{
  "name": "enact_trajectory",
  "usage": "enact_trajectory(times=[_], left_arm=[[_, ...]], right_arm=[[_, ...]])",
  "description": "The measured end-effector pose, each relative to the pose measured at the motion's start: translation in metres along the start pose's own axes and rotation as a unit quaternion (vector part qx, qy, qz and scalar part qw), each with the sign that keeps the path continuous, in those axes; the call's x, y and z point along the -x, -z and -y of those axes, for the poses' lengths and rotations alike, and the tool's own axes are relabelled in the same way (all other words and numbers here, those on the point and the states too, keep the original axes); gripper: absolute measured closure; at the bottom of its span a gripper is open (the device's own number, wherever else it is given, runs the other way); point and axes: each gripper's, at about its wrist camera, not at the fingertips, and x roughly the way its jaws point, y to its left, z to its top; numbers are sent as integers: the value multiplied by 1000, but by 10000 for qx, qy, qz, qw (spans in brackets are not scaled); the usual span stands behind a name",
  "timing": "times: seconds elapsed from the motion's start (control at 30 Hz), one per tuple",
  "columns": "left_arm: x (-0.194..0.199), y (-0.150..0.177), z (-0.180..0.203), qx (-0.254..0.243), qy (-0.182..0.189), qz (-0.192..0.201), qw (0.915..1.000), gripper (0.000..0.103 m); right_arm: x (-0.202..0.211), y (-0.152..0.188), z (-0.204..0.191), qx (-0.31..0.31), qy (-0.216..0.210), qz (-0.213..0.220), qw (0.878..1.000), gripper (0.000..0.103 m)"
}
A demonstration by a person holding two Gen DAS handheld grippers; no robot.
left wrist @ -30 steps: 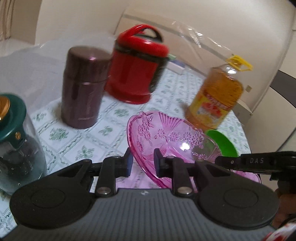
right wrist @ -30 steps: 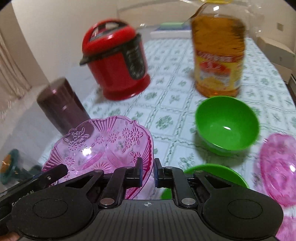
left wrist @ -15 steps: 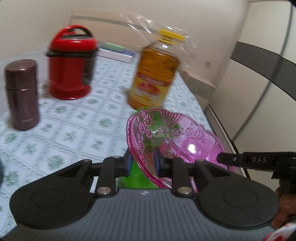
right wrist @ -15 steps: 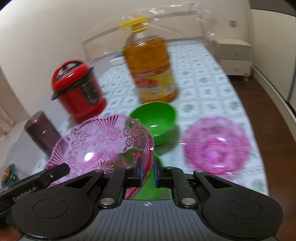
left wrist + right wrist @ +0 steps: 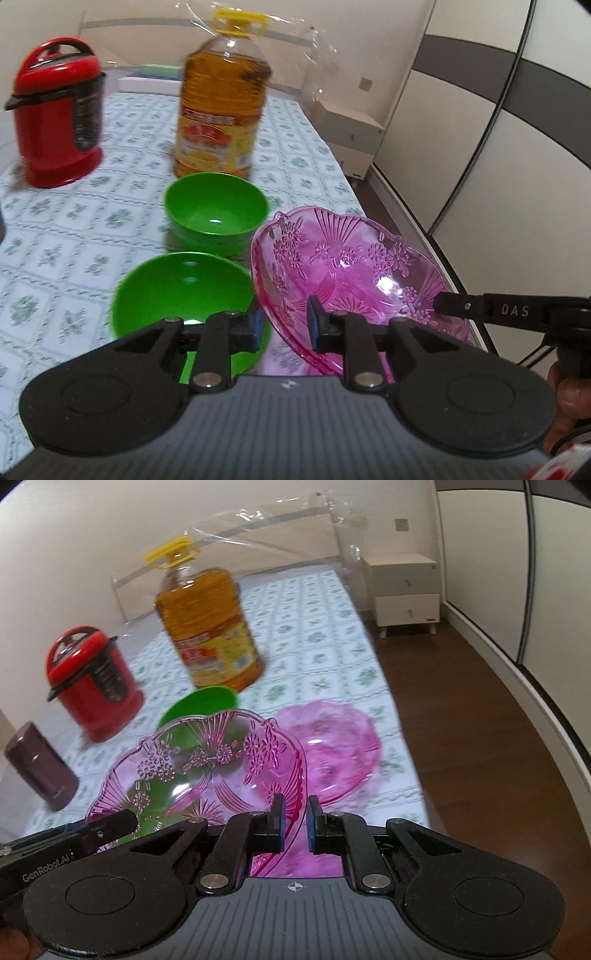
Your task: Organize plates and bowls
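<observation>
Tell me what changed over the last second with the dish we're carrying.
Both grippers, left and right, swung the clear pink flower-patterned glass dish sideways, from beside the maroon flask to over the second pink glass plate near the table's edge. Unchanged: both sets of jaws stay clamped on opposite rims; the two green plastic bowls haven't moved.

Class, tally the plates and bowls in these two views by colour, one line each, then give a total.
Green bowls: 2, the far bowl and the near bowl.
Pink plates: 2, the held plate and the plate on the table.
Total: 4
</observation>
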Motion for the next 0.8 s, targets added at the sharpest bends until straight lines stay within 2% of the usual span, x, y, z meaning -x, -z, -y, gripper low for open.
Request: enact_trajectory(times=[0.43,0.8], left_arm=[[-98,-41,28,-155,42,-470,9988,83],[-173,-44,33,-352,-159,-952,9947,82]], right_arm=[[-66,-41,60,-137,183,-106,9997,92],[-130,-57,91,-64,333,-201,9992,92]])
